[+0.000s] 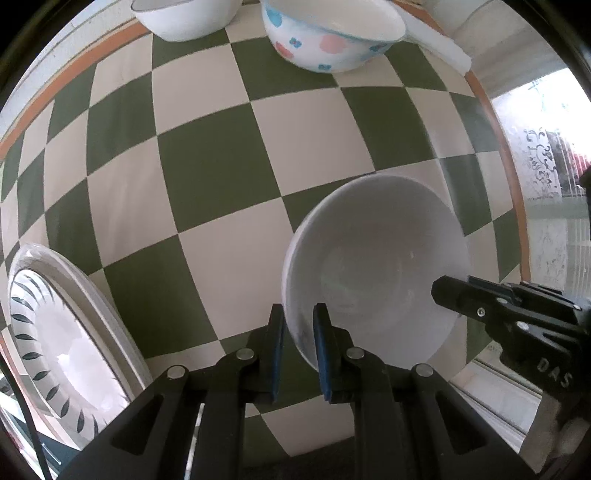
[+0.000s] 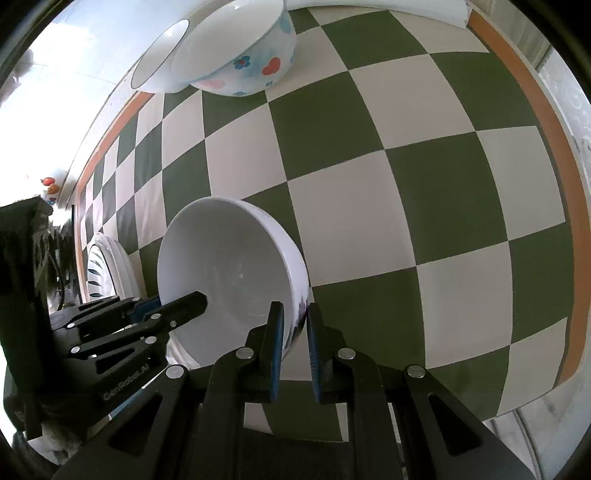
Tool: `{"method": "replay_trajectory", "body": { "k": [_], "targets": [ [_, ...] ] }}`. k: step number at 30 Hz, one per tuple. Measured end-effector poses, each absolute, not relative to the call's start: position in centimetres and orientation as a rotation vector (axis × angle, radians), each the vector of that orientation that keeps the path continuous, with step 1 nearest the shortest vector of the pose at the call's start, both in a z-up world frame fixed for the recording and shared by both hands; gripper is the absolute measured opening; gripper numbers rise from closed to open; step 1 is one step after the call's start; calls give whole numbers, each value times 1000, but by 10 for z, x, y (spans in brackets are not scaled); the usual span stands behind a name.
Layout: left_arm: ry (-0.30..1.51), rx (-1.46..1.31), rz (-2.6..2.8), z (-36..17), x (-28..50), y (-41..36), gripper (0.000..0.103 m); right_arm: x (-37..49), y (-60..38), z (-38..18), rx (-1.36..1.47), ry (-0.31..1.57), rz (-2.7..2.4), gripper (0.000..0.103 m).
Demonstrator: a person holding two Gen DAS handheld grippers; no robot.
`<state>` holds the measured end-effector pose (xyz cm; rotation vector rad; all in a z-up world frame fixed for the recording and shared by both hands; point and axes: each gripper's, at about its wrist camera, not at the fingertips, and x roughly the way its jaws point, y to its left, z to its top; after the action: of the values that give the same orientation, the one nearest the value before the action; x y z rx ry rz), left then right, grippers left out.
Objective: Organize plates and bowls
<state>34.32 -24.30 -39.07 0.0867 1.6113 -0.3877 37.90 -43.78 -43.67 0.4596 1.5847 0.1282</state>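
A plain white bowl (image 1: 376, 258) (image 2: 221, 254) is over the green-and-cream checked tablecloth (image 1: 221, 170), pinched at its rim from two sides. My left gripper (image 1: 299, 317) is shut on the near-left rim, one blue pad inside and one outside. Shut on the opposite rim is my right gripper (image 2: 295, 314). Each gripper shows in the other's view: the right gripper (image 1: 456, 286) at the bowl's right edge, the left gripper (image 2: 171, 300) at its left edge. I cannot tell whether the bowl rests on the cloth or hangs above it.
A flower-and-heart patterned bowl (image 1: 325, 40) (image 2: 251, 55) and a white dark-rimmed bowl (image 1: 184, 18) (image 2: 155, 62) stand at the far edge. A leaf-rimmed plate on a plate stack (image 1: 59, 332) (image 2: 99, 266) lies at the left. A white sheet (image 1: 436, 40) lies far right.
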Motion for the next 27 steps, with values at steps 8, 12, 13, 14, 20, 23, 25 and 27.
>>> {"method": "replay_trajectory", "body": {
  "k": [8, 12, 13, 14, 20, 23, 25, 27],
  "targets": [
    [1486, 52, -358, -339, 346, -231, 18, 390, -467, -406, 493, 1550, 160, 14],
    [1452, -54, -342, -318, 380, -226, 23, 419, -486, -381, 508, 1501, 160, 23],
    [1444, -74, -332, -316, 392, -226, 24, 426, -489, -378, 512, 1493, 158, 34],
    [1442, -88, -320, -316, 406, -226, 24, 437, -492, -375, 521, 1474, 154, 42],
    [1472, -142, -278, -333, 481, -234, 24, 503, -503, -381, 593, 1405, 132, 43],
    [1521, -140, -269, -352, 508, -242, 25, 529, -501, -394, 585, 1404, 106, 43],
    [1562, -167, -281, -365, 522, -246, 25, 544, -498, -405, 588, 1421, 108, 43],
    [1593, -177, -282, -376, 529, -250, 25, 553, -494, -417, 590, 1446, 107, 43]
  ]
}}
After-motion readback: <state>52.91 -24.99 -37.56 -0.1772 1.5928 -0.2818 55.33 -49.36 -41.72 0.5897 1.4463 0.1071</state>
